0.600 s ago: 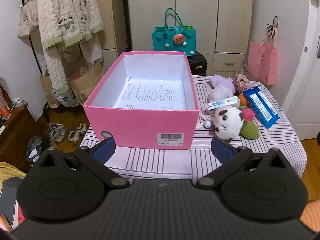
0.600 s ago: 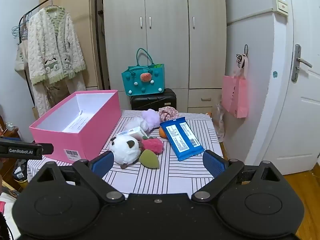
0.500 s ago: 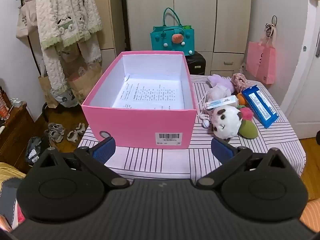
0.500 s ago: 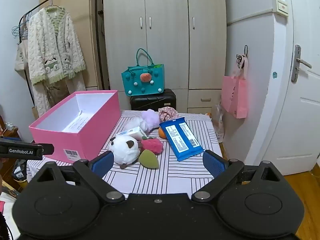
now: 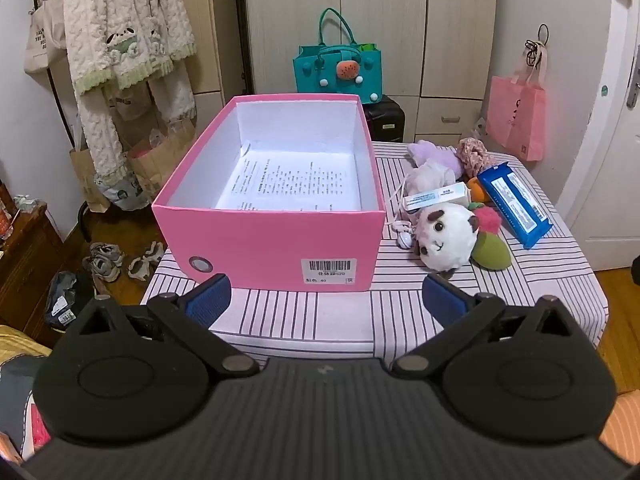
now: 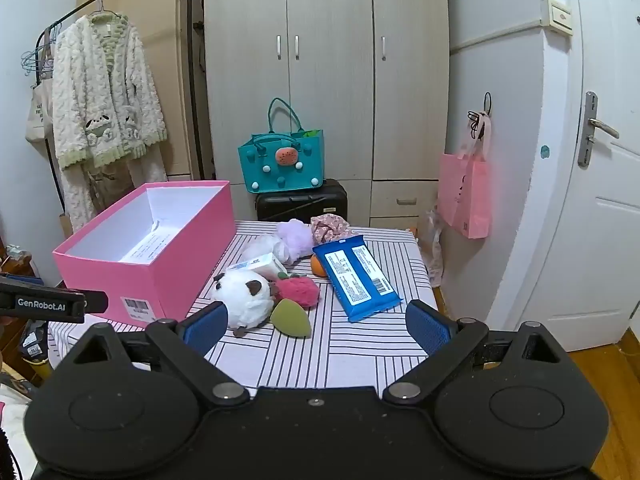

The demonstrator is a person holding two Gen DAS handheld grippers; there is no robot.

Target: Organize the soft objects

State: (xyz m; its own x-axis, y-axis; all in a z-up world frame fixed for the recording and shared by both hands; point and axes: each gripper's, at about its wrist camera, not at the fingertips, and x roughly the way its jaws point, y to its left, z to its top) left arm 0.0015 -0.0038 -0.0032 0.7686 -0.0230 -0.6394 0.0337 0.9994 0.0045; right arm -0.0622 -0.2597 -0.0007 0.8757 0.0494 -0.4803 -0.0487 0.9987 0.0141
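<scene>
Right wrist view: right gripper hangs wide open, empty, facing the panda plush beside the pink box on the table; left gripper, also spread and empty, faces the box, probably the toys' destination.

The pink box has no lid and only a printed sheet lying flat on its bottom, so the way in from above is wide open — its tall walls block any sideways reach though. The striped tablecloth in front of the toys is bare, easy room to come in low. The clutter sits bunched right of the box: panda plush, green pad and red pompom touch each other, and the blue wipes pack crowds them from the right — tight gaps there.
</scene>
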